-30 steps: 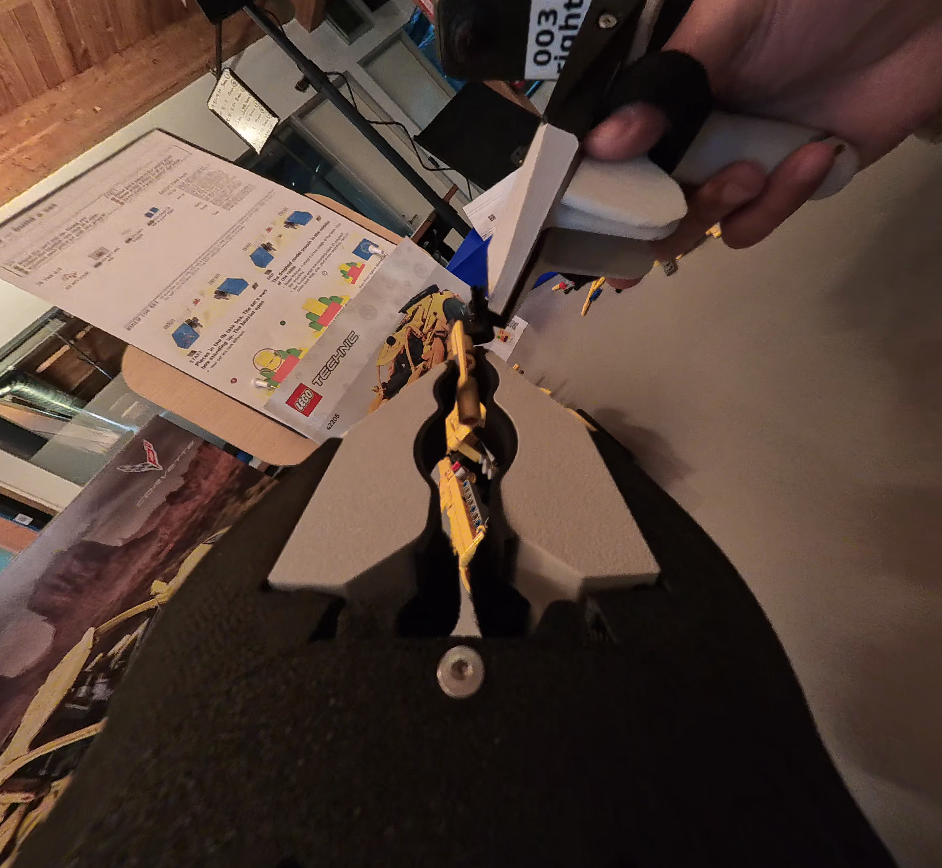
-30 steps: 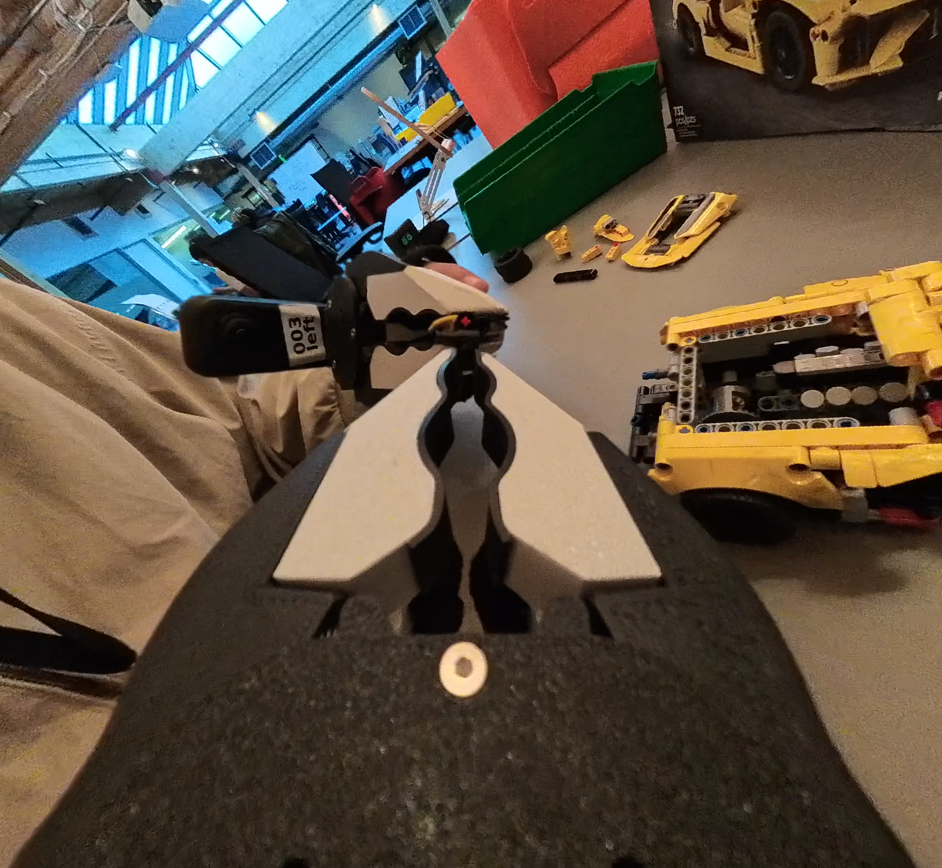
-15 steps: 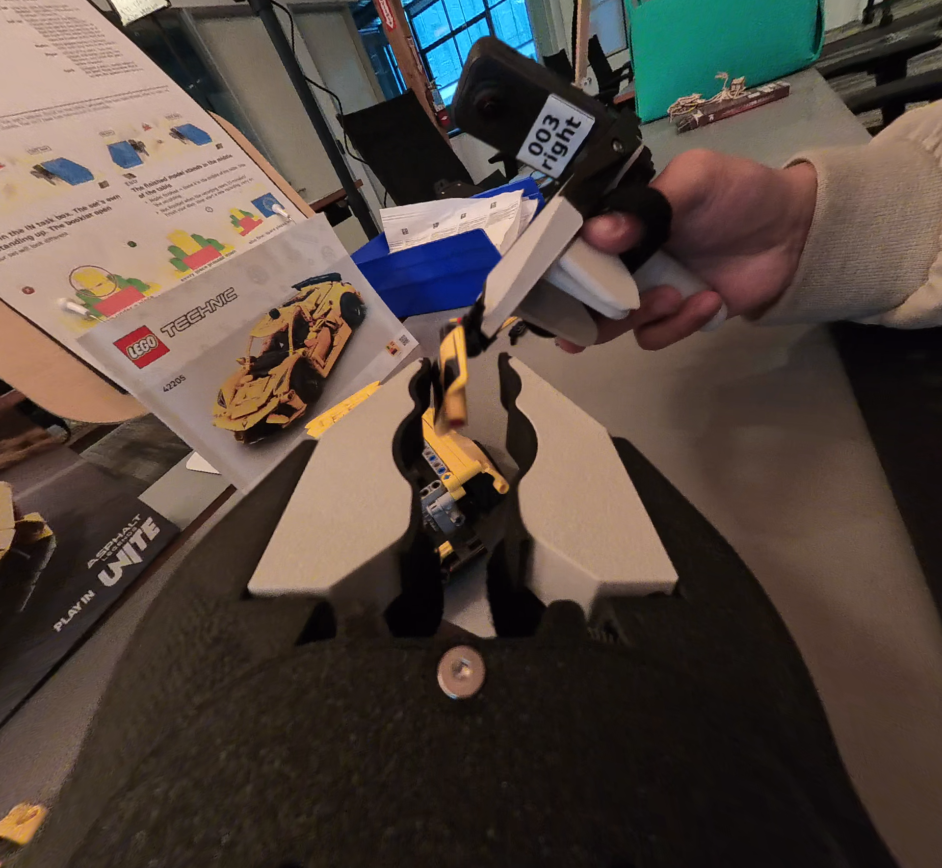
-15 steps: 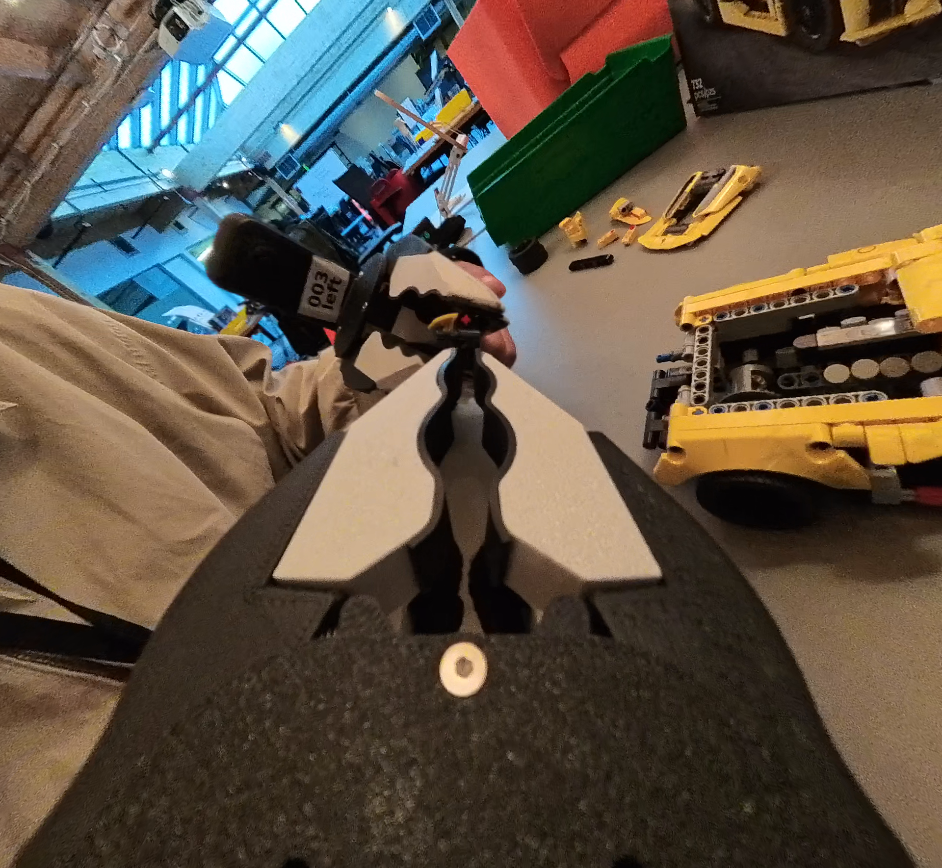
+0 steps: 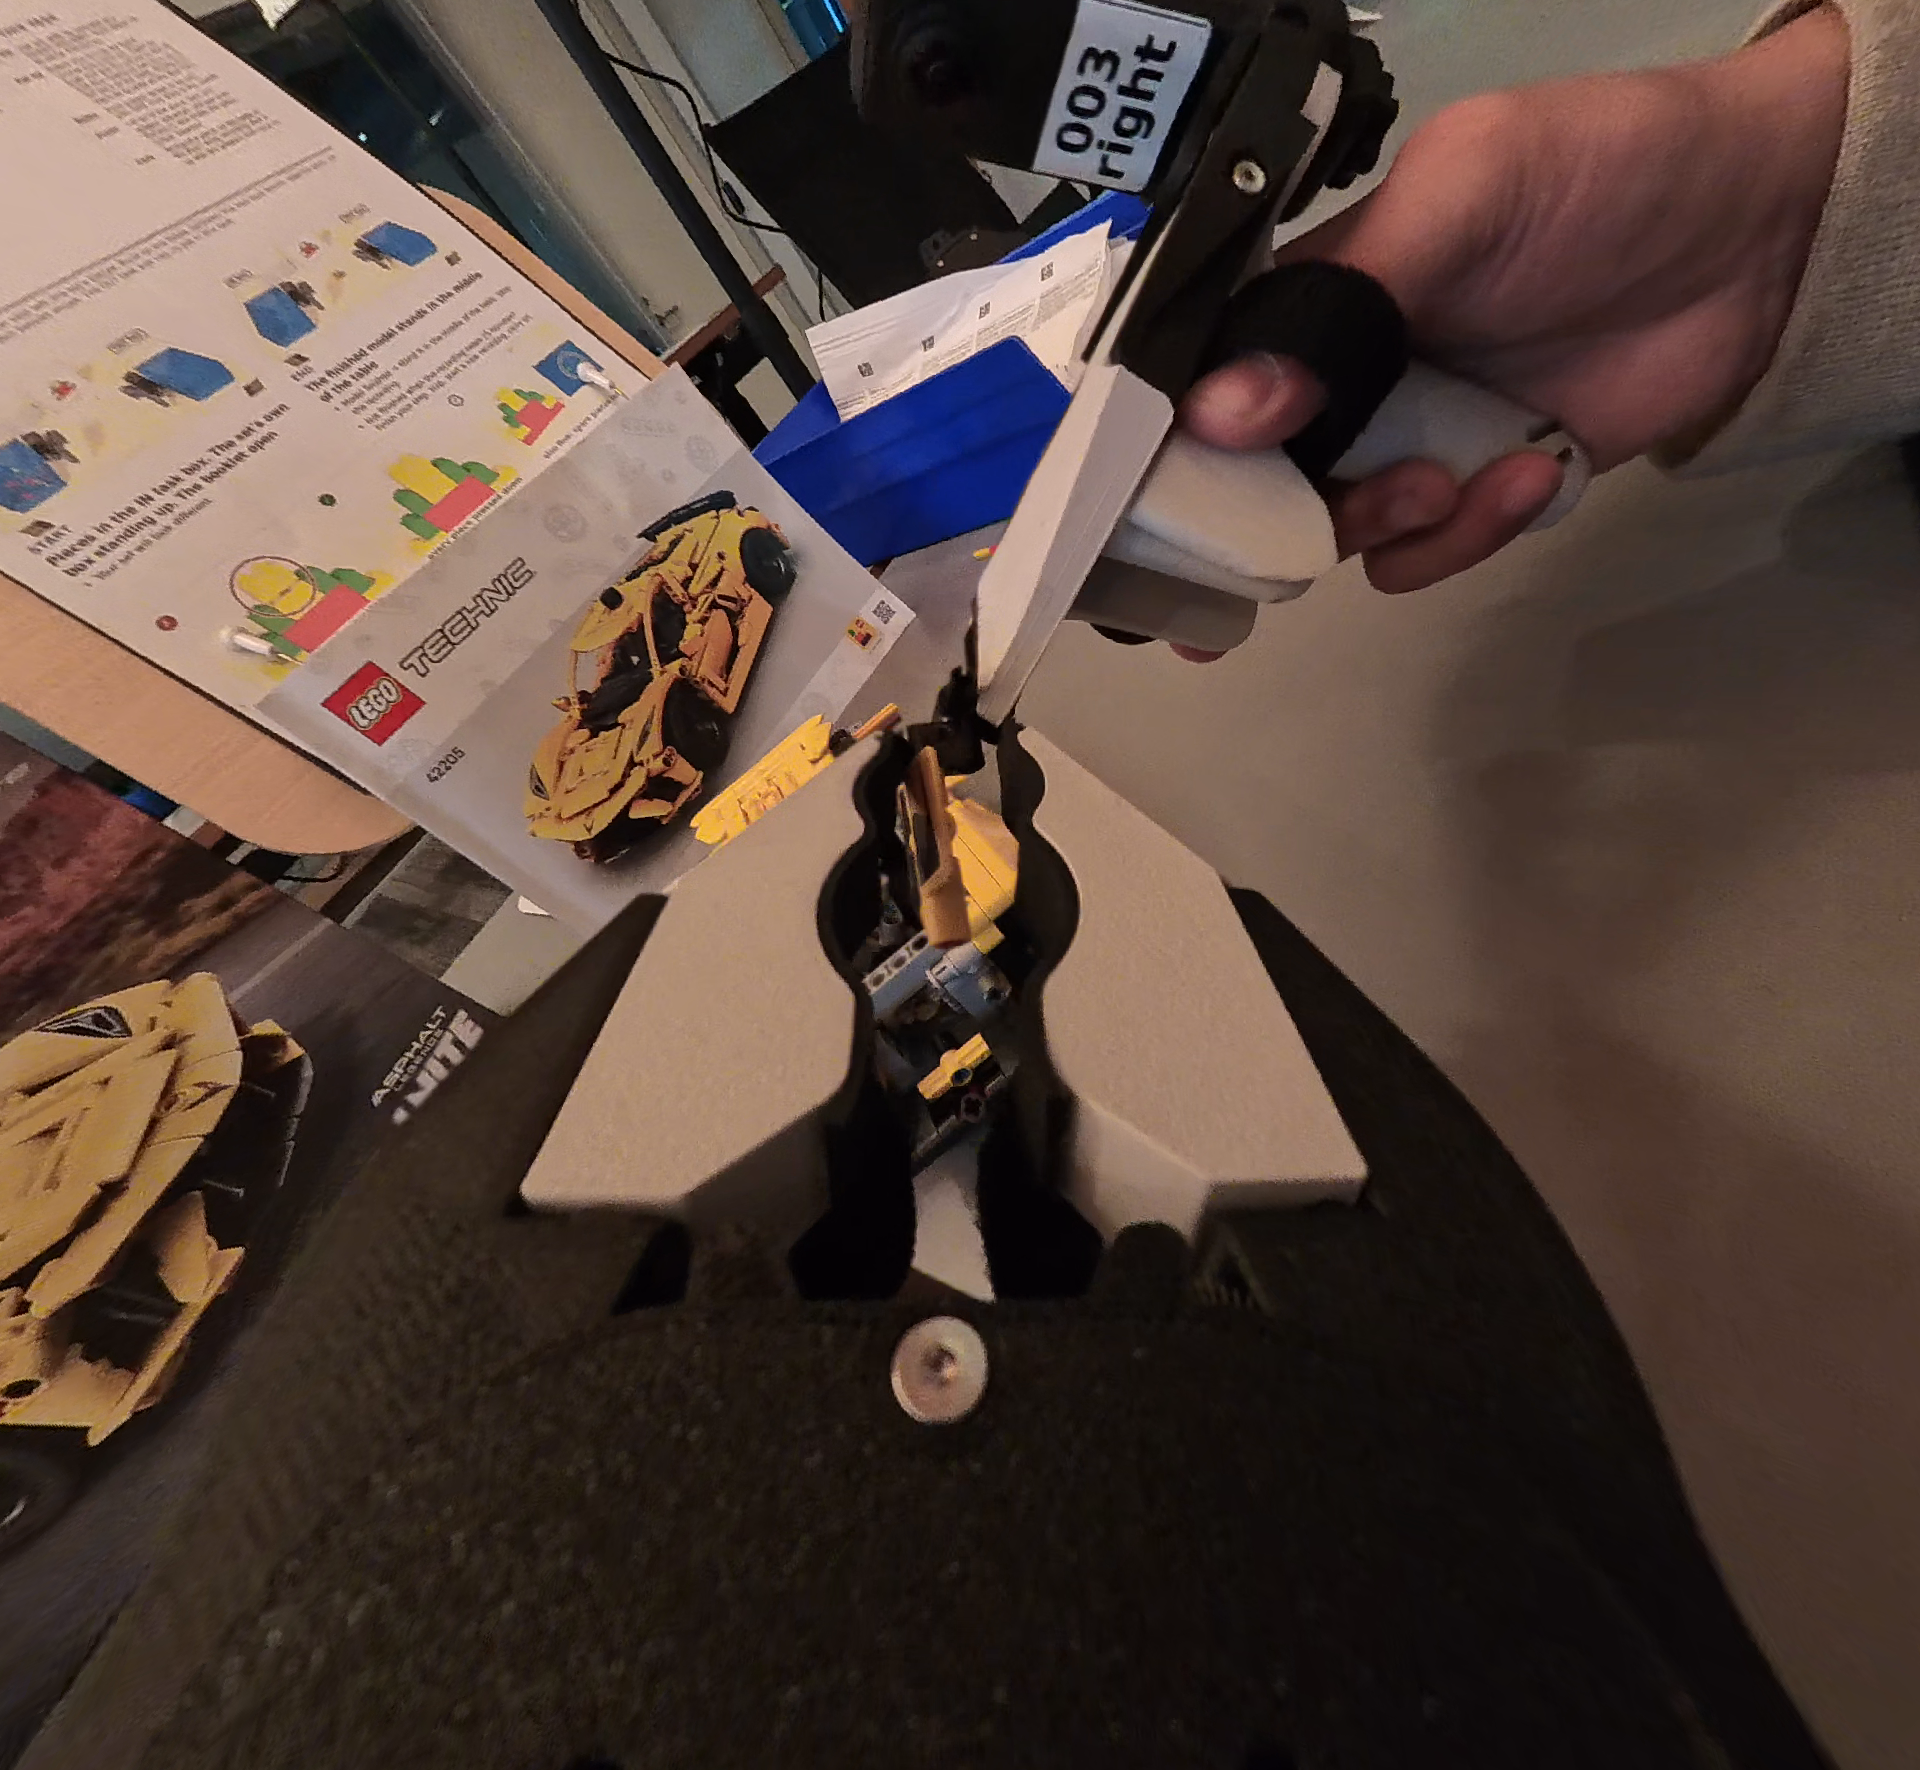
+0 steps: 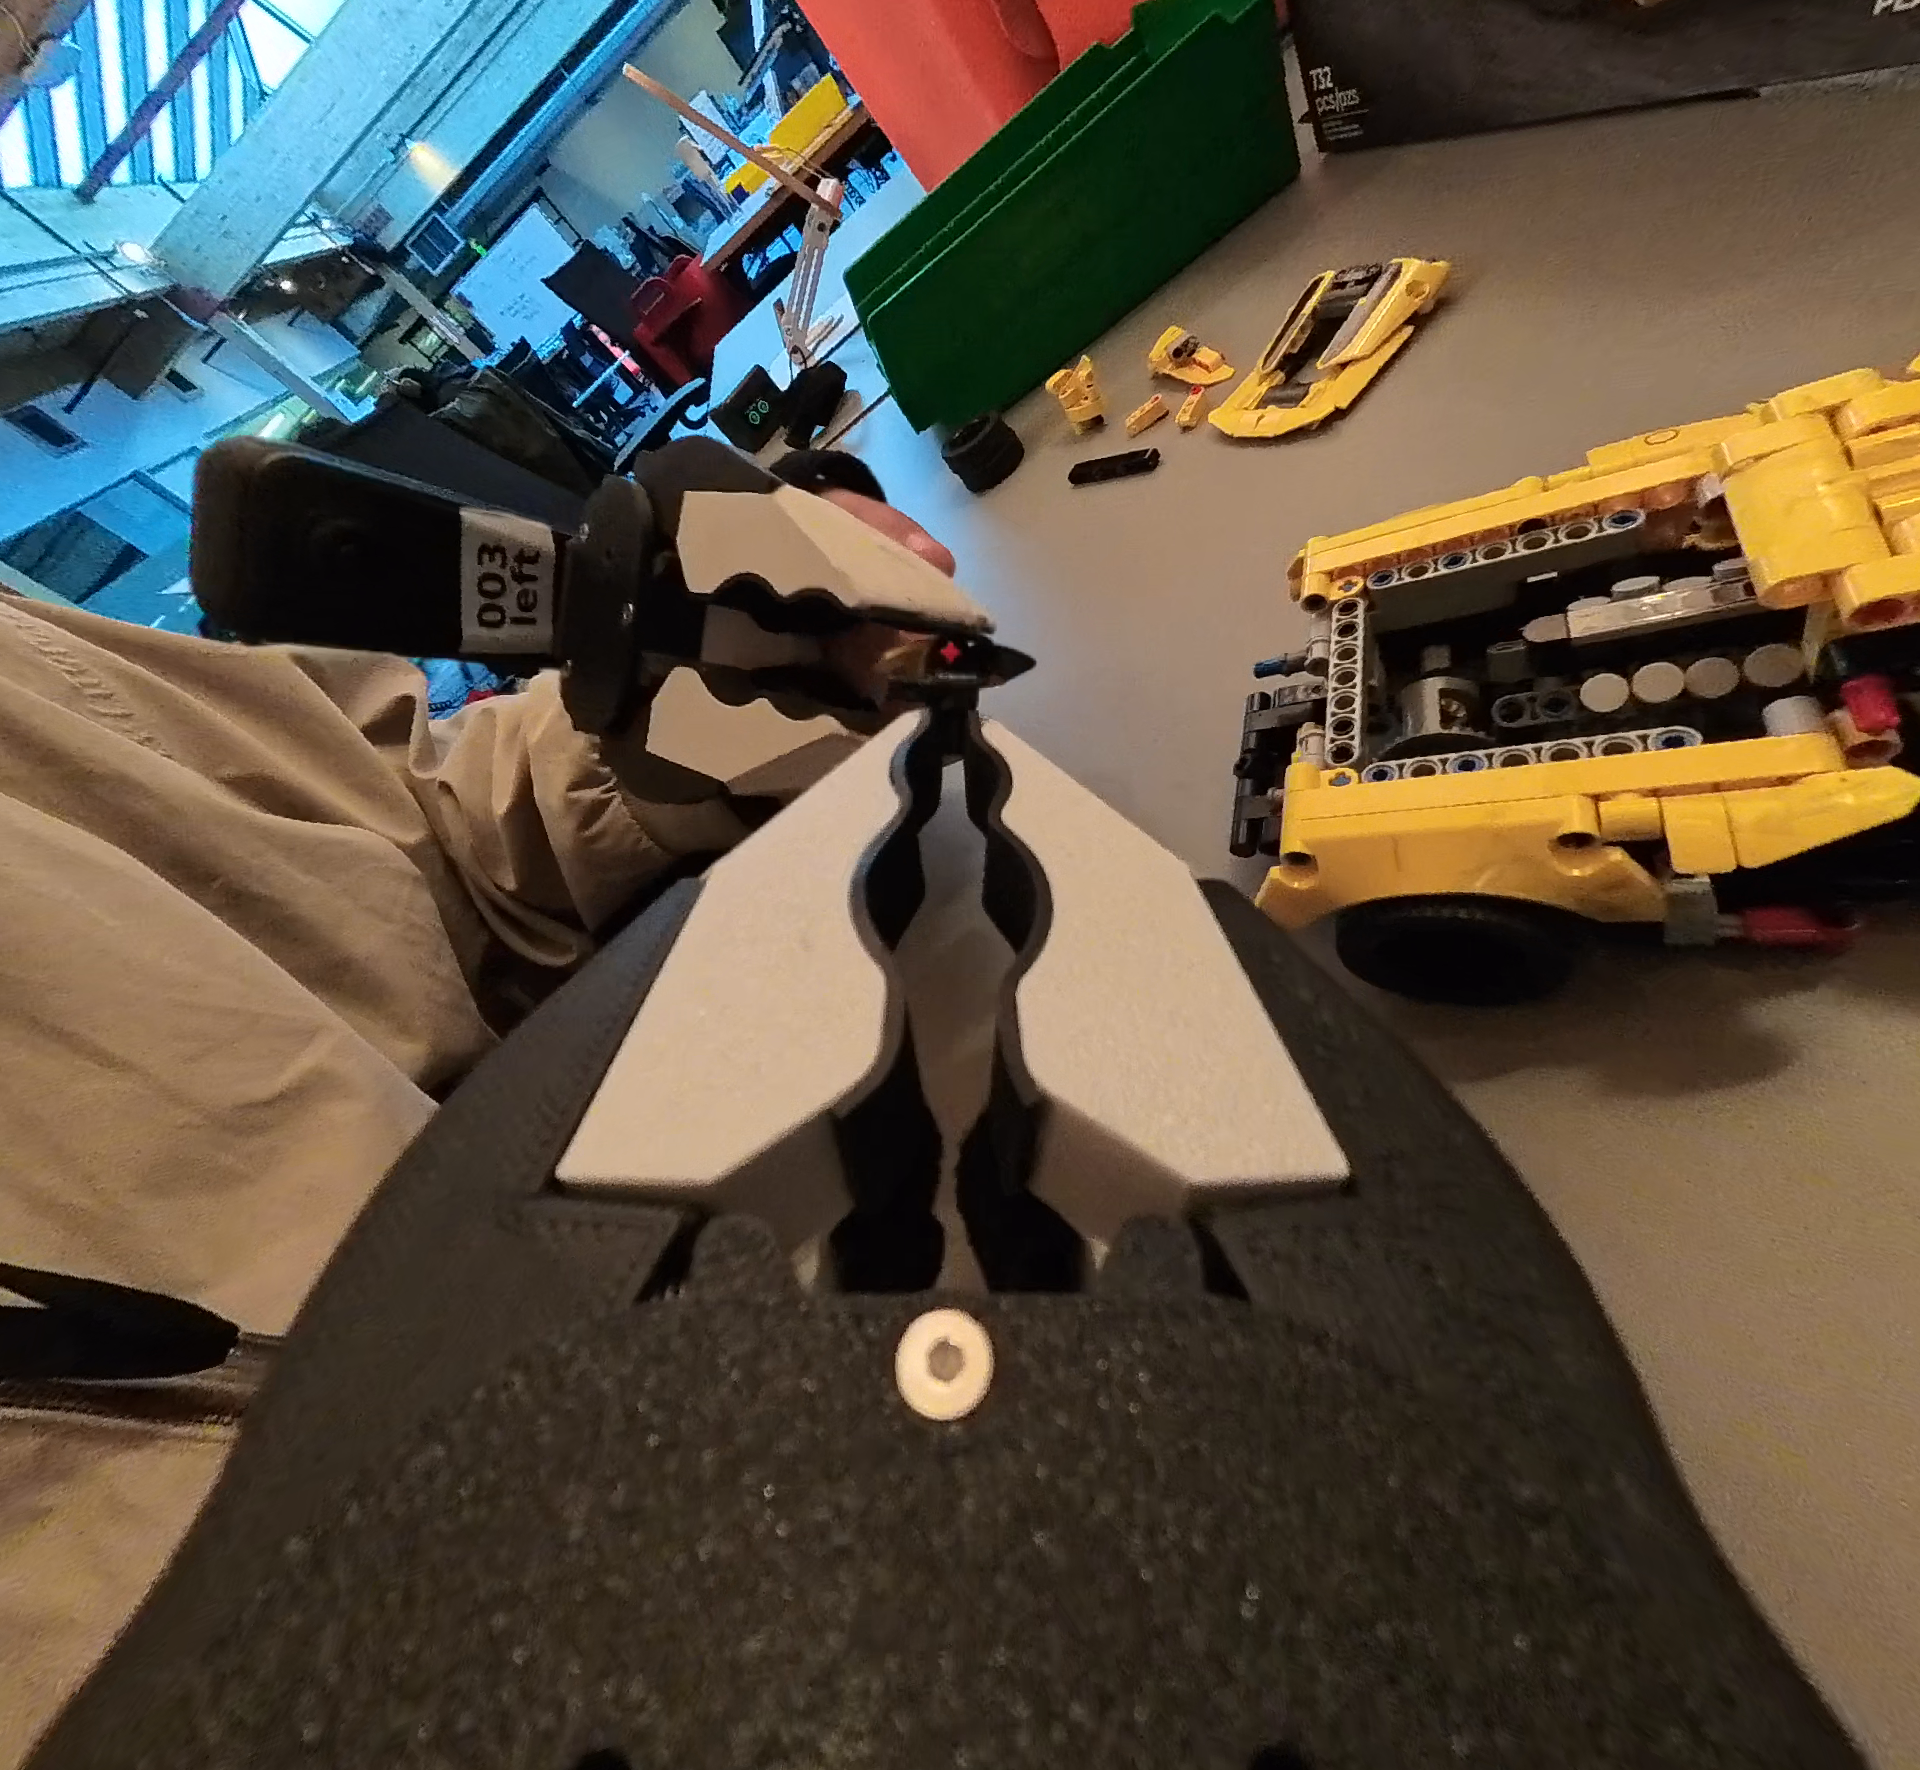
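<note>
While left gripper (image 5: 940, 764) clamps a small yellow brick piece (image 5: 935, 863), right gripper (image 6: 948, 733) pinches a black pin (image 6: 948, 718) against it; yellow car model (image 6: 1600, 744) sits nearby, part-built.

Glossy yellow plastic car (image 6: 1600, 712) on a matt grey table (image 6: 1558, 1201) (booklet (image 5: 582, 650) looks smooth paper), fingers (image 6: 769, 993) grainy grey plastic.

Grey surface (image 6: 1558, 1253) carried a part-built yellow brick car (image 6: 1590, 733), a green bin (image 6: 1081, 224), one loose black wheel (image 6: 982, 453), a yellow body panel (image 6: 1330, 349), small yellow pieces (image 6: 1132, 390), a blue bin (image 5: 914, 453) and a leaning instruction booklet (image 5: 582, 681).
</note>
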Demonstrator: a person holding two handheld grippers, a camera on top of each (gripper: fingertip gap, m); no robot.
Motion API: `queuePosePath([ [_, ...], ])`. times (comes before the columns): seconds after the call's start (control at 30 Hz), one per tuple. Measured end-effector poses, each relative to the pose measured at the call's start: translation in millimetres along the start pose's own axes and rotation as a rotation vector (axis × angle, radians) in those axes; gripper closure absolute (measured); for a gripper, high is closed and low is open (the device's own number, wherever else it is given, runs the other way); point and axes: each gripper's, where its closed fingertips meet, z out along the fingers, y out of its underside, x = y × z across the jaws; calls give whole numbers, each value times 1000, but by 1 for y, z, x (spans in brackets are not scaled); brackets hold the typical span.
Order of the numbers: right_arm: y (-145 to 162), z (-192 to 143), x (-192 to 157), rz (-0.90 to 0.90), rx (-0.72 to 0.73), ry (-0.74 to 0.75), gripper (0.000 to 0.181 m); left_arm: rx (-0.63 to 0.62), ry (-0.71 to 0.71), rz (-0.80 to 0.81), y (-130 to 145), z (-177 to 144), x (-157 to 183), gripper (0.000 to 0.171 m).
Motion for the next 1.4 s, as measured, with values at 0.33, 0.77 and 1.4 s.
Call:
queuePosePath([
  [0.33, 7, -4, -5, 152, -15, -136, 179, 12, 63, 21, -1, -2, 9, 157],
  [0.77, -8, -4, -14, 7, 63, -110, 167, 36, 15, 15, -9, -5, 3, 157],
  [1.4, -19, -11, -22, 161, 142, -249, 169, 58, -11, 4, -21, -6, 0, 158],
])
